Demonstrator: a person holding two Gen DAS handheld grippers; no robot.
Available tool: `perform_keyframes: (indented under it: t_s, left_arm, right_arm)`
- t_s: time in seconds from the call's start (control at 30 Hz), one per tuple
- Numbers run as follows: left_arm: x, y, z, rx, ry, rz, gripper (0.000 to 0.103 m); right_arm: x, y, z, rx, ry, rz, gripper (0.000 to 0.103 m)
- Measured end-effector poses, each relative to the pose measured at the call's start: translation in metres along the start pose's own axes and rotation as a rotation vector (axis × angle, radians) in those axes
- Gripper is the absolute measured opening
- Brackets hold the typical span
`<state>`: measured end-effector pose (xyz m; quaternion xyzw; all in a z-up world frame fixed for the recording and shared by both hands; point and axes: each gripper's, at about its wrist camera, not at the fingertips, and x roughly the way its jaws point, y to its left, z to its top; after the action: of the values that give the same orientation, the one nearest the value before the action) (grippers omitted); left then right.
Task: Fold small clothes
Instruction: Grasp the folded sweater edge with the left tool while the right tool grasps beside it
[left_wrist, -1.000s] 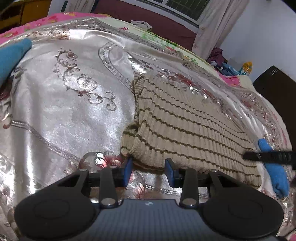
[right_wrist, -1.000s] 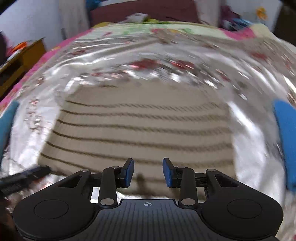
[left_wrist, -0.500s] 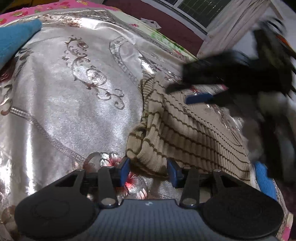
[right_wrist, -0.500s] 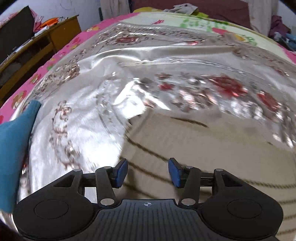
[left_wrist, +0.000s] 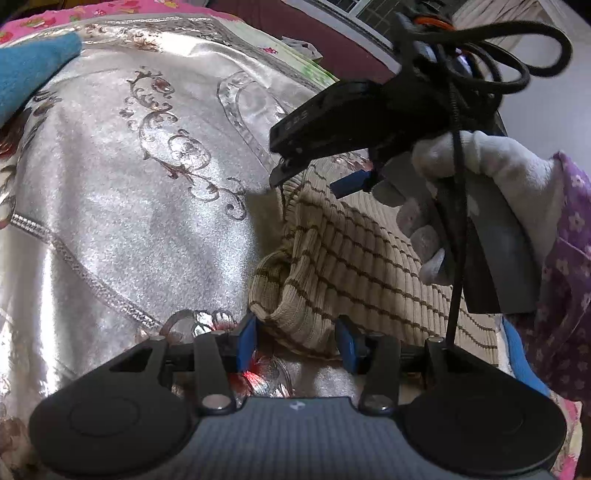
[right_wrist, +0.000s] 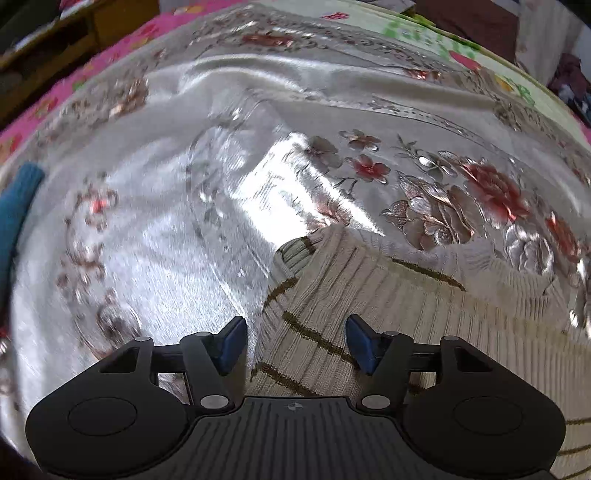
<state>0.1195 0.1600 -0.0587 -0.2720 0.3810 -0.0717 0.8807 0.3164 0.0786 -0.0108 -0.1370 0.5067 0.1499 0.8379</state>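
A blue cloth (left_wrist: 33, 70) lay at the bed's left edge. The left claw (left_wrist: 295, 341) stood apart around the striped sweater's (left_wrist: 369, 266) near corner, unclamped. The right claw (right_wrist: 295, 345) was opening over its far corner, probably for a paired fold.

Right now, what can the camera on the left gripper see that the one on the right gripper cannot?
Only the left wrist view shows the other tool: the right gripper seen from outside, the gloved hand holding it, a purple flowered sleeve, its looped black cable, and the sweater's near folded corner between the left gripper fingers.

Only the right wrist view shows the red rose pattern and the sweater's far corner, with its jaws opening over the knit.

Both show the striped beige sweater, the silver bedspread and a blue cloth at the left edge.
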Motion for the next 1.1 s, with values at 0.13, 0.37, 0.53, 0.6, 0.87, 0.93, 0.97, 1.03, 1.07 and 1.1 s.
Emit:
perform_keyframes:
  t_s: [0.13,0.37,0.53,0.6,0.87,0.93,0.97,1.03,1.07,1.1]
  left_arm:
    - [0.001,-0.003,-0.001,0.02,-0.003,0.013,0.049]
    - [0.0,-0.002,-0.001,0.006,-0.011,0.002,0.05]
    - [0.0,-0.002,-0.002,-0.009,-0.016,-0.019,0.054]
    - [0.0,-0.002,-0.003,-0.014,-0.019,-0.021,0.055]
    - [0.003,-0.003,-0.005,-0.013,-0.035,-0.026,0.042]
    - [0.003,-0.001,-0.002,-0.029,-0.035,-0.04,0.033]
    - [0.003,-0.002,-0.001,-0.028,-0.037,-0.051,0.031]
    - [0.0,-0.008,-0.001,-0.009,-0.042,-0.071,0.025]
    - [-0.001,-0.013,-0.001,0.005,-0.045,-0.082,0.025]
    - [-0.002,-0.018,-0.001,0.023,-0.047,-0.091,0.025]
  right_arm:
    - [0.003,0.005,-0.003,-0.044,-0.003,-0.032,0.057]
    - [-0.001,-0.006,-0.009,-0.058,-0.028,-0.033,0.034]
    - [-0.009,-0.017,-0.009,-0.015,-0.036,0.006,0.018]
    - [-0.013,-0.022,-0.01,-0.002,-0.041,0.022,0.016]
    - [-0.028,-0.038,-0.015,0.048,-0.073,0.075,0.014]
    - [-0.034,-0.046,-0.016,0.067,-0.083,0.088,0.014]
    - [-0.037,-0.051,-0.017,0.078,-0.088,0.094,0.013]
    - [-0.044,-0.061,-0.019,0.104,-0.102,0.108,0.013]
    - [-0.049,-0.067,-0.021,0.116,-0.112,0.114,0.013]
    - [-0.054,-0.073,-0.023,0.127,-0.121,0.12,0.013]
